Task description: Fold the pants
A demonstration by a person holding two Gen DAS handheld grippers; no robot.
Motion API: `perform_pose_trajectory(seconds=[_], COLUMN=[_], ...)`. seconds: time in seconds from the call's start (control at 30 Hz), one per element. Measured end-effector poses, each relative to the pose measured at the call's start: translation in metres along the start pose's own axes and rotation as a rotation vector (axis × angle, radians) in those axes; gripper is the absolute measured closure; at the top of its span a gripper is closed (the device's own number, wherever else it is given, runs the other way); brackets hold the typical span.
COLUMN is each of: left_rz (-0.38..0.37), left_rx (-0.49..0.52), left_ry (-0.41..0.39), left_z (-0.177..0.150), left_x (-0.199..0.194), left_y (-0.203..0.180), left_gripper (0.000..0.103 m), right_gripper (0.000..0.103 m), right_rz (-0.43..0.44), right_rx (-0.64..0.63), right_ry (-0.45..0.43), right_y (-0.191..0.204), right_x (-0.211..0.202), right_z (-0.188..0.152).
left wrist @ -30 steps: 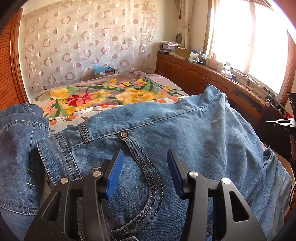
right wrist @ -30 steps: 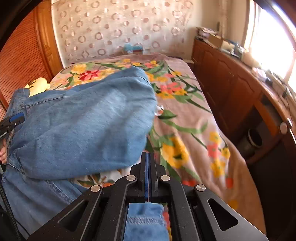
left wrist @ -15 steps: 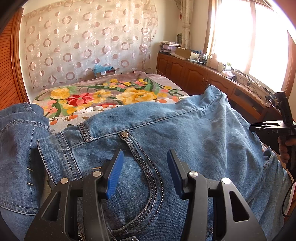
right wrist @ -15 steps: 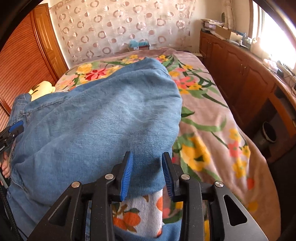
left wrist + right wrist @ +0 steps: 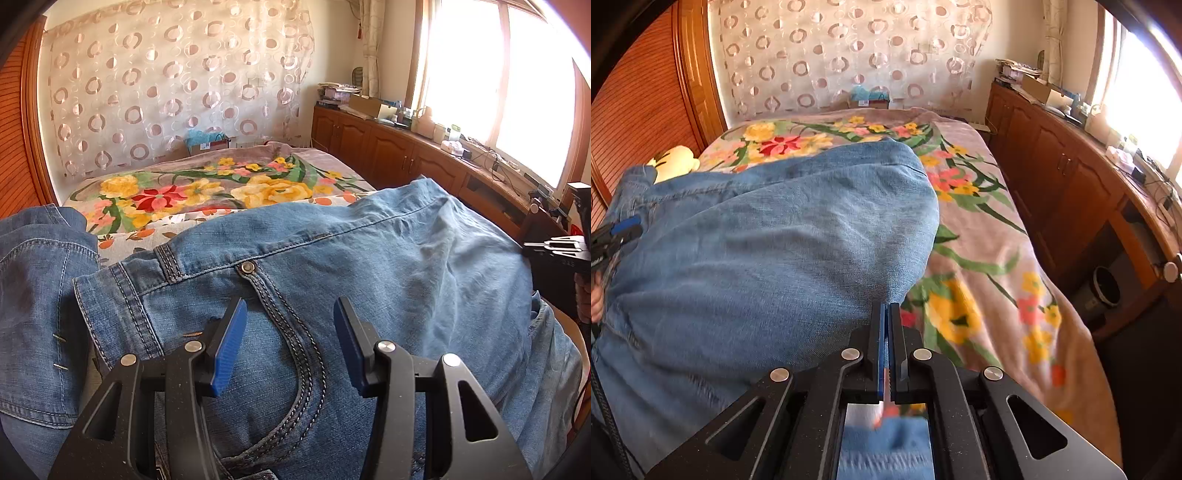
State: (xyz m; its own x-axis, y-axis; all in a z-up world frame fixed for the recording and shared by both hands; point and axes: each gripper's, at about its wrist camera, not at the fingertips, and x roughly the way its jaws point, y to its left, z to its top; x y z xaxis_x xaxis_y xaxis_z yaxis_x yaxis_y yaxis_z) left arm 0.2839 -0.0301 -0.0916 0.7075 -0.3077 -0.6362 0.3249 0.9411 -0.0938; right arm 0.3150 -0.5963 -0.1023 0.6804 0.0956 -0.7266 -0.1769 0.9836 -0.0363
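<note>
Strong daylight is admitted through the window (image 5: 491, 92) at the right, where the panes are blown out to white glare. The bed (image 5: 990, 258) is evenly lit. Straight lines are bent by fisheye distortion, corners are vignetted black, and motion blur is seen along the right-wrist view's bottom edge.

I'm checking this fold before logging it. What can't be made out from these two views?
- Right wrist view: whether the shut right gripper pinches any denim; its pads hide the contact.
- Right wrist view: the blue cloth under the gripper is blurred.
- Left wrist view: the lower part of the jeans is cut off by the frame edge and the left gripper.
- Both views: the pant legs' ends lie out of sight.
</note>
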Motion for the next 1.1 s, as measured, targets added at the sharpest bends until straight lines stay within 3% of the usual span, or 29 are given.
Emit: perform_pose_trajectory(seconds=[0.17, 0.37, 0.5, 0.77, 0.9, 1.07, 1.1], left_rz=[0.000, 0.001, 0.002, 0.045, 0.046, 0.058, 0.060], left_rx=[-0.001, -0.003, -0.006, -0.003, -0.018, -0.010, -0.009], left_ry=[0.000, 0.000, -0.001, 0.014, 0.005, -0.019, -0.022], left_z=[0.000, 0.000, 0.000, 0.003, 0.005, -0.005, -0.009], left_x=[0.000, 0.000, 0.000, -0.001, -0.019, -0.052, -0.058], left_y=[0.000, -0.001, -0.001, 0.001, 0.004, 0.003, 0.002], left_gripper=[0.053, 0.053, 0.053, 0.053, 0.053, 0.052, 0.044], right_gripper=[0.102, 0.099, 0.090, 0.079, 0.064, 0.059, 0.059], right_rz=[-0.001, 0.001, 0.045, 0.134, 0.119, 0.091, 0.086], right_rx=[0.029, 0.058, 0.061, 0.016, 0.006, 0.037, 0.046], right_ry=[0.063, -0.001, -0.039, -0.038, -0.053, -0.068, -0.071], right_y=[0.000, 0.005, 0.017, 0.045, 0.039, 0.027, 0.025], right_x=[0.005, -0.001, 0.001, 0.005, -0.011, -0.035, -0.040], right_z=[-0.006, 0.006, -0.002, -0.036, -0.056, -0.083, -0.090])
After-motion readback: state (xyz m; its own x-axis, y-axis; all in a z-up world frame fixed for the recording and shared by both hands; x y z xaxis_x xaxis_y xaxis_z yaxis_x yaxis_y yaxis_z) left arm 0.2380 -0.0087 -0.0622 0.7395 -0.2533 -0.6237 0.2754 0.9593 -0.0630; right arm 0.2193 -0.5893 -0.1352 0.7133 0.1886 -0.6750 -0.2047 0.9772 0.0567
